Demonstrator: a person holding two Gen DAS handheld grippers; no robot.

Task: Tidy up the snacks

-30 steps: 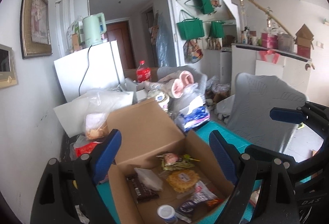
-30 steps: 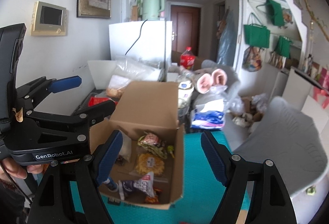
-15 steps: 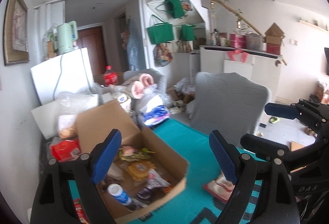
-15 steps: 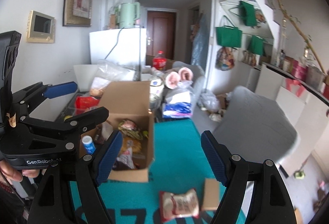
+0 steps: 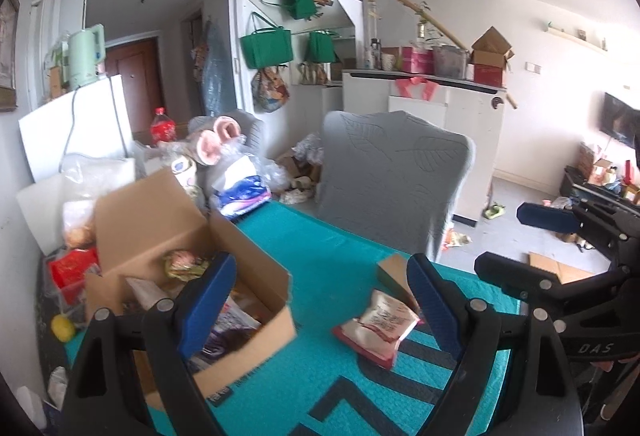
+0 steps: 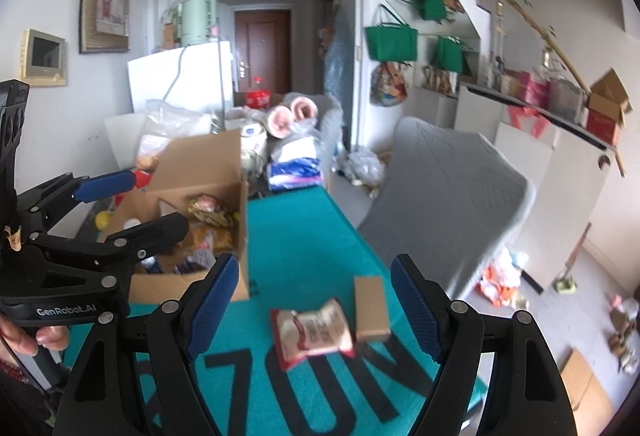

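Observation:
An open cardboard box (image 5: 248,252) holding several snack packets stands at the left of the teal mat (image 5: 320,244); it also shows in the right wrist view (image 6: 200,164). A red-and-white snack bag (image 5: 378,328) lies on the mat next to a small brown box (image 5: 392,270); the bag (image 6: 312,332) and the small box (image 6: 372,308) also show in the right wrist view. My left gripper (image 5: 320,306) is open and empty above the mat between box and bag. My right gripper (image 6: 314,300) is open and empty, just above the snack bag.
A grey covered chair (image 5: 392,180) stands at the mat's far edge. Bags, a plush toy (image 5: 216,144) and a cola bottle (image 5: 162,126) pile up behind the box. A white fridge (image 5: 76,132) with a kettle stands at the left wall.
Both grippers have swung right, away from the cardboard box. The snack bag and small brown box have come into view below them. Both stay open.

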